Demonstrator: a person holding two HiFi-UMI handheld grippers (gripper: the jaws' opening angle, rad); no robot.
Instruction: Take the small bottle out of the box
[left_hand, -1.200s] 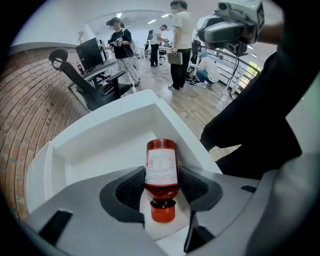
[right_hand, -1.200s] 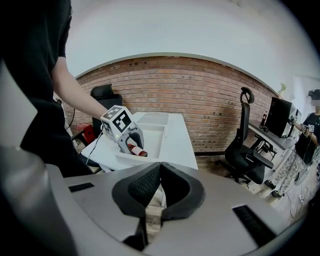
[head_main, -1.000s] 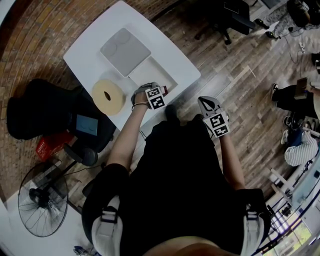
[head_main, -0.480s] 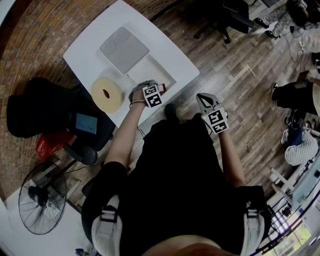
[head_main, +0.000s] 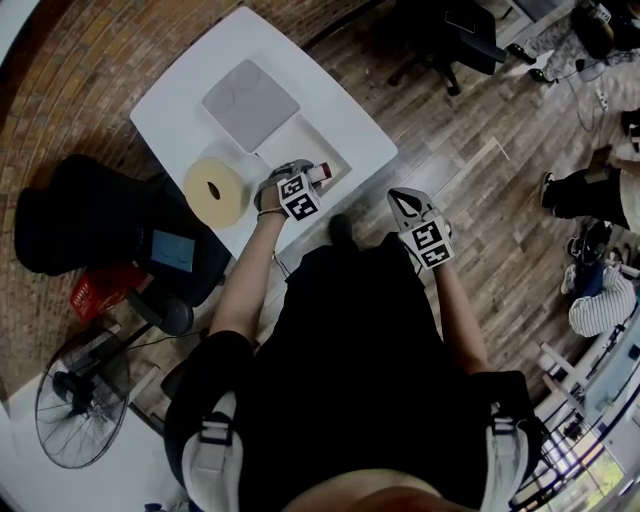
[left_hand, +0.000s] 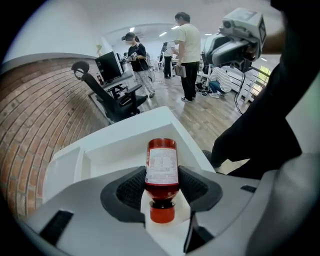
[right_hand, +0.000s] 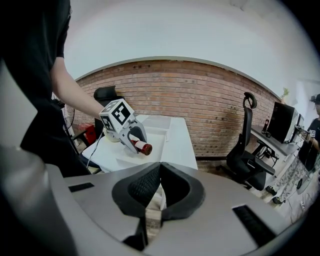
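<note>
My left gripper (head_main: 312, 173) is shut on a small red bottle (head_main: 322, 173) with a white label, held over the near edge of the open white box (head_main: 297, 139). In the left gripper view the bottle (left_hand: 161, 170) lies between the pads with its red cap toward the camera, and the box (left_hand: 120, 145) lies beyond it. My right gripper (head_main: 397, 199) hangs over the wooden floor to the right of the table, shut with nothing in it. From the right gripper view, the shut right gripper (right_hand: 160, 172) faces the left gripper (right_hand: 131, 137) and the bottle (right_hand: 140, 146).
A grey lid (head_main: 250, 103) lies on the white table (head_main: 190, 90) behind the box. A cream tape roll (head_main: 215, 190) sits at the table's near left. A black office chair (right_hand: 247, 145) stands to the right; people stand further off in the room.
The left gripper has shifted slightly away and to the left with the bottle in it. The right gripper has hardly moved.
</note>
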